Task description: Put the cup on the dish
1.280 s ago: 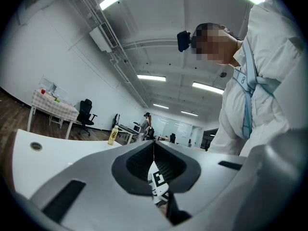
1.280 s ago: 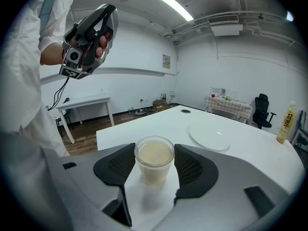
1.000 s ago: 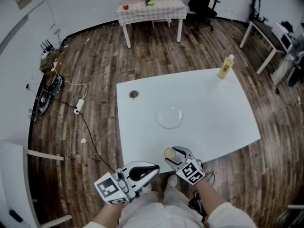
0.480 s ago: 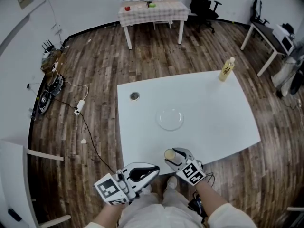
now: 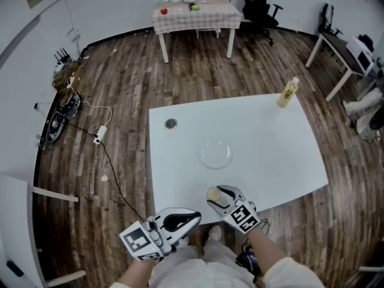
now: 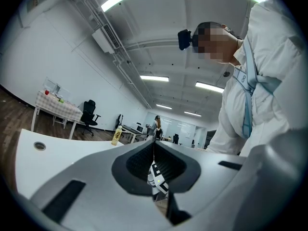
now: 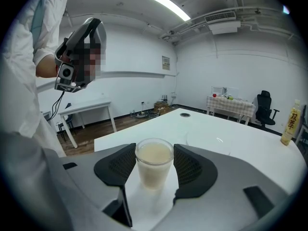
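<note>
A clear plastic cup filled with a creamy drink stands on the white table near its front edge. My right gripper is shut on it, with a dark pad pressed against each side. The head view shows the same cup at the tip of the right gripper. A clear glass dish lies in the middle of the table, a short way beyond the cup, and shows faintly as the dish. My left gripper hangs off the table's front edge, shut and empty, jaws together.
A yellow bottle stands at the table's far right corner. A round cable hole sits near the far left corner. A checkered table and an office chair are far behind. Cables lie on the wood floor at left.
</note>
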Demonstrator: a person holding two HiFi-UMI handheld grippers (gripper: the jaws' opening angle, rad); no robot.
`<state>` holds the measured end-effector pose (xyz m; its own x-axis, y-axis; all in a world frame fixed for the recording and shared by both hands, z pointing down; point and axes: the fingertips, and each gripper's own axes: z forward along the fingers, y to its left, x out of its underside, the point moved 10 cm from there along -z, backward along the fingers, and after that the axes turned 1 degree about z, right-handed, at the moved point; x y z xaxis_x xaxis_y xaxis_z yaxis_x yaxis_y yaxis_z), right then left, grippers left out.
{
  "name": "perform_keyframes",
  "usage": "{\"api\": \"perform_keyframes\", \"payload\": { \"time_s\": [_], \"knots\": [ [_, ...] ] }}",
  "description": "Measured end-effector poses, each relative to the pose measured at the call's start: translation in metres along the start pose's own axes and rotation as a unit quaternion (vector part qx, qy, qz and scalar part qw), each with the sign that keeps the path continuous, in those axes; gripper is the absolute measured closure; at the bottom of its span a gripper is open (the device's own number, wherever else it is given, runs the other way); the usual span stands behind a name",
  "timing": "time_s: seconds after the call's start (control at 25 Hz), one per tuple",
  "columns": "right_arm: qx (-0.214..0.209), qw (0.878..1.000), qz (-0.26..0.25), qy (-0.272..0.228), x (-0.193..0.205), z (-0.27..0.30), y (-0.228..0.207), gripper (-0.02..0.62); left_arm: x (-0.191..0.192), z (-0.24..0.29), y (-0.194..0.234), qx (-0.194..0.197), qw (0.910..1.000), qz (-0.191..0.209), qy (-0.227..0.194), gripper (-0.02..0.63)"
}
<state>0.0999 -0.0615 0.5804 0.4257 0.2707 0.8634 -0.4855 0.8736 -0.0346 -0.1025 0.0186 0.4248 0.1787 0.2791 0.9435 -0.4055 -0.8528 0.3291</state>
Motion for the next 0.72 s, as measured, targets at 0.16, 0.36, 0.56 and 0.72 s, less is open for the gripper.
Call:
{"api": "perform_keyframes", "payload": {
  "time_s": [0.16, 0.36, 0.56, 0.72],
  "knots": [
    [0.004, 1.000, -0.003, -0.002, -0.007, 0.004, -0.010, 0.333, 0.002, -0.001, 0.002, -0.003, 1.0000, -0.002, -0.004, 0.603],
    [0.011, 1.000, -0.005, -0.002, -0.014, 0.011, -0.026, 0.333, 0.000, 0.000, 0.007, -0.008, 0.9999, -0.003, -0.008, 0.603],
    [0.020, 1.000, -0.001, -0.007, -0.021, 0.016, -0.042, 0.333, 0.001, 0.000, 0.010, -0.013, 0.9999, -0.002, -0.010, 0.603],
    [0.031, 0.999, 0.003, -0.008, -0.028, 0.020, -0.057, 0.333, -0.003, 0.002, 0.011, -0.017, 0.9998, -0.004, -0.014, 0.603]
  ]
}}
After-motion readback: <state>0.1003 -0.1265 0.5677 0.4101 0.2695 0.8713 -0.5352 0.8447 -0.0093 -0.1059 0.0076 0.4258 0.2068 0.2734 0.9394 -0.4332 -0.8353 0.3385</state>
